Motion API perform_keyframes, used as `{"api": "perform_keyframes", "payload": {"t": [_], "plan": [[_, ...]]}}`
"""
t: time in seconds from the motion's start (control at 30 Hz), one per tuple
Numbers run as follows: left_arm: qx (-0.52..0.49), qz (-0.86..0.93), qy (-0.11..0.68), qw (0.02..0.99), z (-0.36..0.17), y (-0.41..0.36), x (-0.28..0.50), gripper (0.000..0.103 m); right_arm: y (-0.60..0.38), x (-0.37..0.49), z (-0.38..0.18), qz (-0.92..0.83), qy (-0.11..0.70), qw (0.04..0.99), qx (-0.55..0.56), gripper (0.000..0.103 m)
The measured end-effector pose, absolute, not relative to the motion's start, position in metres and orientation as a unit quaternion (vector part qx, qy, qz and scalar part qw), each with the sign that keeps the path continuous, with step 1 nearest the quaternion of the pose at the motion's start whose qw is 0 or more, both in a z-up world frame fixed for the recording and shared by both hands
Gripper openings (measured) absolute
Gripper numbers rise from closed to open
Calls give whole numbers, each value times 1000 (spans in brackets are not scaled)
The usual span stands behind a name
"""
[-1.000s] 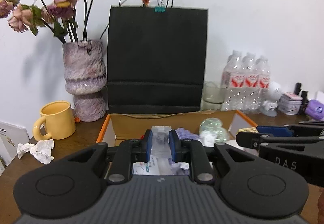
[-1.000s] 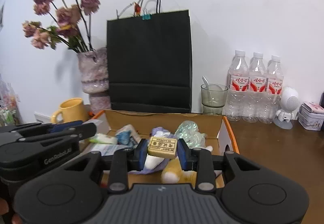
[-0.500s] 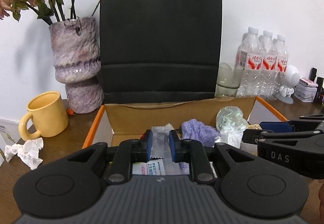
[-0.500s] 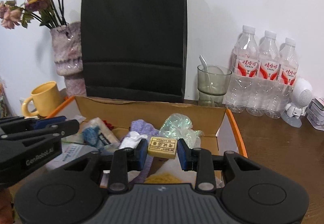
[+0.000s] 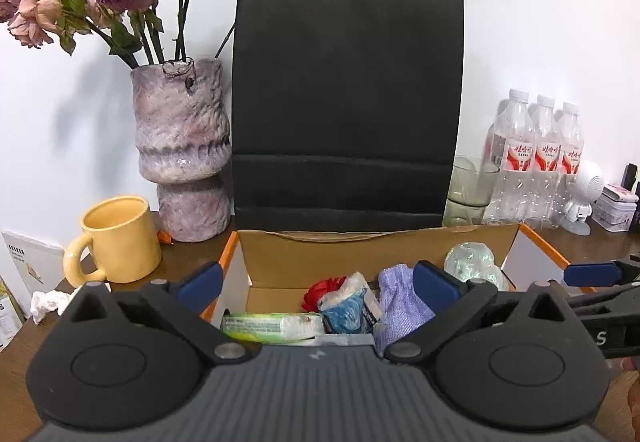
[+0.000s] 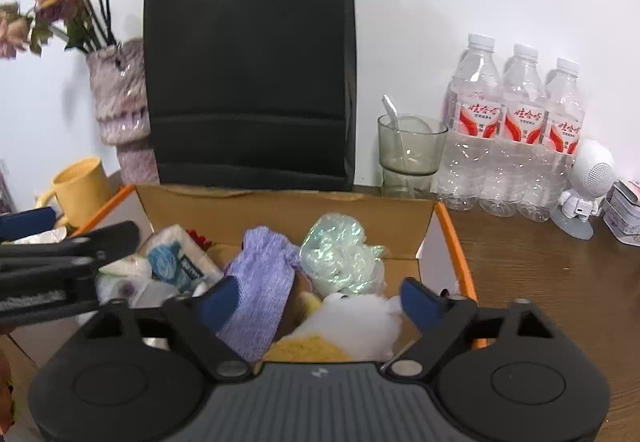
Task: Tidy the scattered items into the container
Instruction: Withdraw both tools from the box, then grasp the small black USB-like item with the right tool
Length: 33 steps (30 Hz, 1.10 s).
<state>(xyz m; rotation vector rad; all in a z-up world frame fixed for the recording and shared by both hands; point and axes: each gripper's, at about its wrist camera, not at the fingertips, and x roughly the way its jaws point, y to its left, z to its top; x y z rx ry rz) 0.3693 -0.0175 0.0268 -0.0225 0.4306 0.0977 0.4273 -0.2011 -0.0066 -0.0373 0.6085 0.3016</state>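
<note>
While both tongs, left (image 5: pixel 316 278) and right (image 6: pixel 320 296), gaped wide and empty, the orange-edged cardboard box (image 6: pixel 452 238) on the brown wooden desk (image 6: pixel 560 282) held a purple knitted pouch (image 6: pixel 264 274), a blue-printed tissue pack (image 5: pixel 348 308) and iridescent crumpled film (image 6: pixel 340 254).

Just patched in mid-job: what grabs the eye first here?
The tall black paper bag against the wall, dead centre, with dried roses in a mottled vase to its left. In front sits the open cardboard box crammed with items, both tools, left tool and right tool, open over it.
</note>
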Motion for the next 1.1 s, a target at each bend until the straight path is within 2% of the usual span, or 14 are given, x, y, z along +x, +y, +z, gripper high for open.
{"api": "perform_keyframes", "payload": {"t": [0.37, 0.7, 0.97, 1.07, 1.1], "plan": [[-28, 46, 206, 977, 34, -10, 349, 103, -211, 409, 9, 151, 284, 947, -8, 99], [8, 5, 192, 981, 31, -3, 267, 103, -227, 310, 17, 190, 239, 950, -62, 98], [19, -27, 232, 972, 5, -12, 225, 103, -228, 259, -21, 213, 285, 931, -83, 86], [17, -26, 255, 966, -9, -14, 225, 103, -225, 264, -37, 213, 306, 925, -80, 77], [15, -23, 262, 965, -13, -13, 226, 103, -223, 267, -42, 210, 311, 923, -80, 70]]}}
